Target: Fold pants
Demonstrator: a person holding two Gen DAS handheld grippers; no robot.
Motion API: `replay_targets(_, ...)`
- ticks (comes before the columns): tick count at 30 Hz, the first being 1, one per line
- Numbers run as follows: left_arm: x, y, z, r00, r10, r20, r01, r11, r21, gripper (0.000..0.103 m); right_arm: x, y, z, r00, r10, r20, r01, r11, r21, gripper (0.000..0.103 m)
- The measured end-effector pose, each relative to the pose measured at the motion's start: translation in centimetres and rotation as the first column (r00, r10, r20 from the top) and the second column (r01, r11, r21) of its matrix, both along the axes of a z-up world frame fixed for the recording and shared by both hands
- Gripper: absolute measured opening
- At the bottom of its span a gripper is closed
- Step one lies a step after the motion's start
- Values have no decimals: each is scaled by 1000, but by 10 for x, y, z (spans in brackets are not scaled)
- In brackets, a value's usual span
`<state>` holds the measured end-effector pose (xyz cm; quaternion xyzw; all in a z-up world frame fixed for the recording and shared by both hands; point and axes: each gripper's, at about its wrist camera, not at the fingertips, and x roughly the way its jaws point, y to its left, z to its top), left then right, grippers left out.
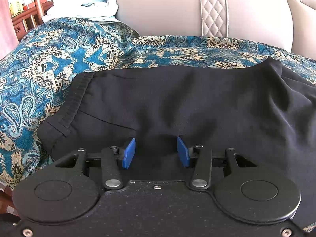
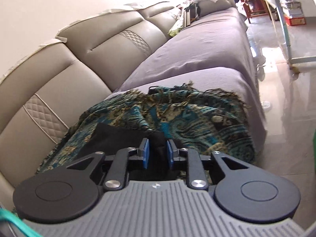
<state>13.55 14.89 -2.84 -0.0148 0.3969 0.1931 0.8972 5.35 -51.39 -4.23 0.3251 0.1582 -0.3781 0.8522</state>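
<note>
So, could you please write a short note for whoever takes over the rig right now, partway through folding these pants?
Left tongs: open, hovering low over the black pants, near the waistband side; whether the pads touch the cloth is unclear.
Right tongs: a bunch of black cloth sits between the pads, but with gaps on both sides, so count it as open, not gripped.
Pants: lying on the teal patterned throw spread over the sofa seat, waistband toward the left in the left wrist view.
Done: pants laid out, possibly folded once; hard to confirm.
Left: grip the cloth again, complete the fold, smooth it flat.
</note>
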Motion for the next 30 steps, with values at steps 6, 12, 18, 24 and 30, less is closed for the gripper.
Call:
replay_targets(6, 0, 4, 0, 1000, 9, 0, -9, 1000, -20, 50, -6, 11, -1, 996, -1, -87, 1, 1000, 0, 47)
replay_targets(12, 0, 4, 0, 1000, 13, 1, -13, 1000, -20, 51, -3, 15, -4, 991, 90, -95, -86, 995, 43, 51)
replay_targets(18, 0, 4, 0, 1000, 16, 2, -16, 1000, -22, 53, 2, 18, -3, 990, 124, -66, -121, 992, 46, 49)
replay_targets(24, -1, 4, -1, 1000, 19, 3, -19, 1000, -23, 56, -3, 15, -6, 991, 129, -35, -125, 987, 100, 38)
replay_targets(30, -1, 5, -1, 1000, 19, 2, -19, 999, -28, 58, 7, 5, -10, 992, 121, -32, -118, 989, 89, 39)
